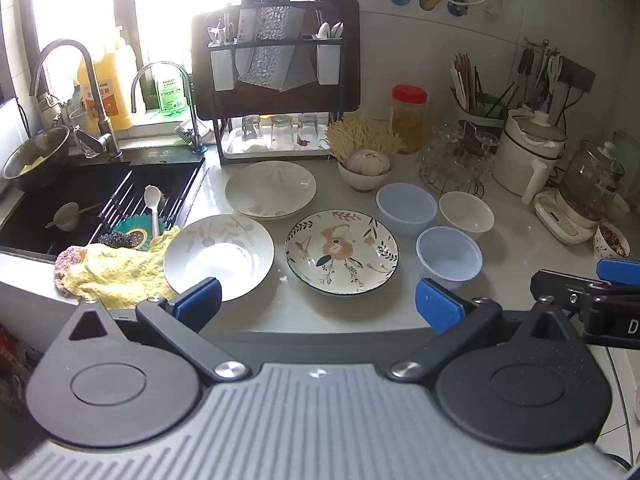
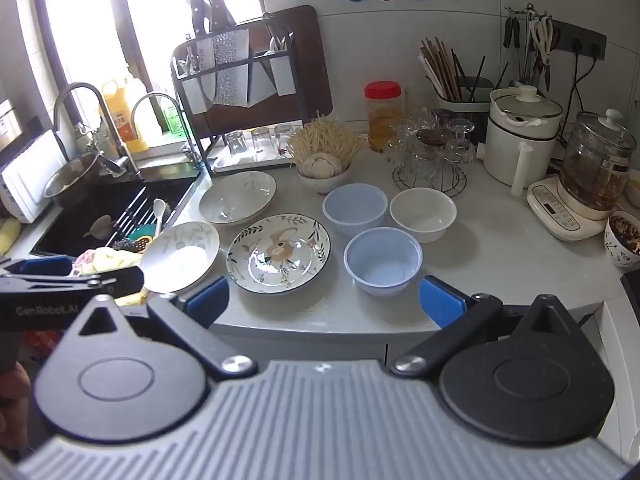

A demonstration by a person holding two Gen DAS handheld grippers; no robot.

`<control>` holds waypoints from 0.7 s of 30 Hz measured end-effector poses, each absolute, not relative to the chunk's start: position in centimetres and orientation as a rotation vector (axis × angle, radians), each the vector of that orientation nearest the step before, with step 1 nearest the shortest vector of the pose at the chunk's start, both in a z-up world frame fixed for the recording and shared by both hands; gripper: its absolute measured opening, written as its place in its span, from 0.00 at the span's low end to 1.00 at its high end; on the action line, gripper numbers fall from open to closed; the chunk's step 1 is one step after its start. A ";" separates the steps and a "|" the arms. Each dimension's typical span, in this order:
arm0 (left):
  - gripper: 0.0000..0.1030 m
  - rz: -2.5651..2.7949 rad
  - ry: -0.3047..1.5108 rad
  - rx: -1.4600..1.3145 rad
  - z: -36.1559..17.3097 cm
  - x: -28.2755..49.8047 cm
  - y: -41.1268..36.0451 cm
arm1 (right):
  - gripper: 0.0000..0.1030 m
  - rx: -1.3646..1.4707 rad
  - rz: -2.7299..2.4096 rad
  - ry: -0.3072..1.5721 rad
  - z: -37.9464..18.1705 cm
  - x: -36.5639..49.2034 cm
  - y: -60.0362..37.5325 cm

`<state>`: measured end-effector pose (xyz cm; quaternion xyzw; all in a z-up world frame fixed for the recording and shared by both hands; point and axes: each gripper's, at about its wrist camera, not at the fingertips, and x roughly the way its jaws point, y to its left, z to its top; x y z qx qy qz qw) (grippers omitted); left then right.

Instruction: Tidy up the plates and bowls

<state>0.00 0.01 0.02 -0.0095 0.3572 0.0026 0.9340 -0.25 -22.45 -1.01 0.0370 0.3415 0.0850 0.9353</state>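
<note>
Left gripper (image 1: 318, 306): jaws spread to full width, nothing between the blue pads, touching nothing. It hangs above the near edge of the desk (image 1: 520, 248), pitched downward. Right gripper (image 2: 324, 302): likewise spread wide, empty, clear of all crockery.

Task items lie ahead of both grippers on the desk. Directly beyond the left gripper sits the floral plate (image 1: 342, 251), cream with an orange flower and dark leaf sprigs, dark rim. Ahead and to the left of that gripper is a pale leaf-patterned plate (image 1: 219, 257), its near rim just past the left pad; a second leaf-patterned plate (image 1: 270, 189) lies farther off. The two overlap slightly. Ahead and to the right are a near blue bowl (image 1: 449, 253), a far blue bowl (image 1: 407, 209) and a white bowl (image 1: 466, 210), all upright and empty, close together.

From the right gripper, the near blue bowl (image 2: 383, 261) lies straight ahead, the floral plate (image 2: 279, 253) ahead-left.

View differences: the left wrist view shows the yellow cloth (image 1: 116, 274) at the sink (image 1: 80, 184) edge in full, and the right gripper's fingers at its right margin. The right wrist view shows the left gripper's body at its left margin, partly covering that cloth, and part of a hand (image 2: 12, 400) at lower left.
</note>
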 end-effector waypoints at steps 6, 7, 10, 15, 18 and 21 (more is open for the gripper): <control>1.00 0.017 0.706 -0.034 0.3 -0.7 0.4 | 1.00 0.096 0.188 0.712 -1.1 -0.4 -22.4; 1.00 0.024 0.713 -0.036 0.0 -0.6 0.3 | 1.00 0.096 0.190 0.715 -1.1 -0.4 -22.1; 1.00 0.026 0.721 -0.044 0.2 -0.6 0.7 | 1.00 0.089 0.191 0.691 -1.3 -0.5 -22.1; 1.00 0.035 0.719 -0.059 0.2 -0.7 0.7 | 1.00 0.113 0.192 0.699 -1.1 -0.5 -22.4; 1.00 0.031 0.722 -0.063 0.3 -0.5 0.6 | 1.00 0.120 0.191 0.709 -1.3 -0.3 -22.7; 1.00 0.031 0.723 -0.064 0.1 -0.5 0.6 | 1.00 0.116 0.192 0.716 -1.4 -0.1 -22.8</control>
